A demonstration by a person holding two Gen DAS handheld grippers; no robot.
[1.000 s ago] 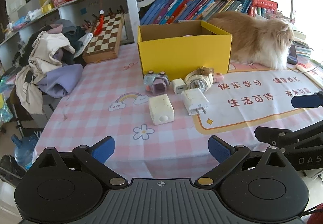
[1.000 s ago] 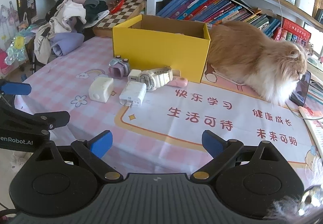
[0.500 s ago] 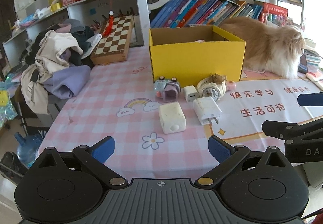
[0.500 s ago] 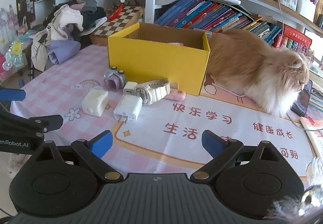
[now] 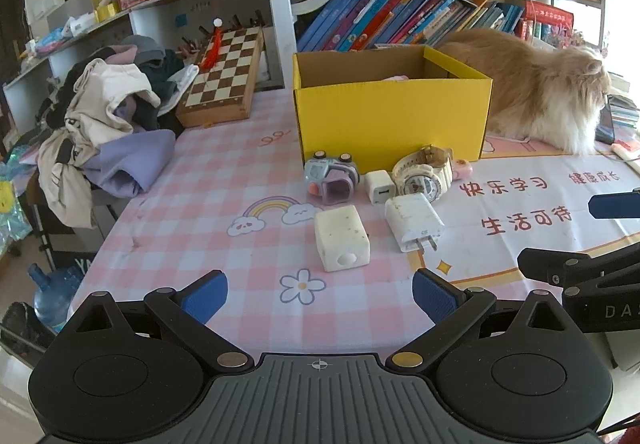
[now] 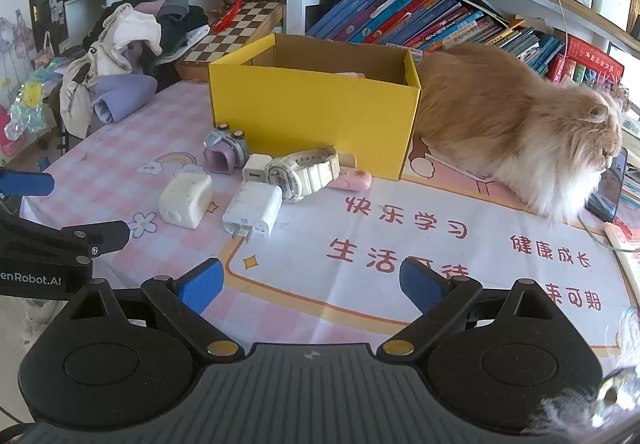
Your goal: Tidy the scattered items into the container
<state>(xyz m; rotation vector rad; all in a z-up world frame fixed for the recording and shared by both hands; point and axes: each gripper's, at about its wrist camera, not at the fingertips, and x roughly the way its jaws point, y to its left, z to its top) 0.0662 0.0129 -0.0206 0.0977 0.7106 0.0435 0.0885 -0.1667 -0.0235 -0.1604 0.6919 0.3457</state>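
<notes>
An open yellow box (image 5: 392, 116) (image 6: 312, 112) stands on the pink checked tablecloth; something pink lies inside. In front of it lie a purple toy camera (image 5: 332, 176) (image 6: 224, 152), a small white cube charger (image 5: 379, 186) (image 6: 255, 169), a white watch (image 5: 422, 174) (image 6: 304, 174), a pink oval item (image 5: 462, 168) (image 6: 350, 180), a white plug charger (image 5: 414, 222) (image 6: 253, 210) and a cream block (image 5: 341, 238) (image 6: 186, 200). My left gripper (image 5: 320, 296) is open, short of the cream block. My right gripper (image 6: 311, 286) is open over the printed mat, empty.
A long-haired ginger cat (image 5: 540, 92) (image 6: 512, 124) lies right of the box. A chessboard (image 5: 224, 76) and a clothes pile (image 5: 108, 124) sit at the left. Bookshelves (image 6: 420, 20) line the back. A phone (image 6: 608, 188) lies beside the cat.
Both grippers have moved forward toward the items, which now look larger and closer. Their jaws stayed open. Nothing on the table moved.
</notes>
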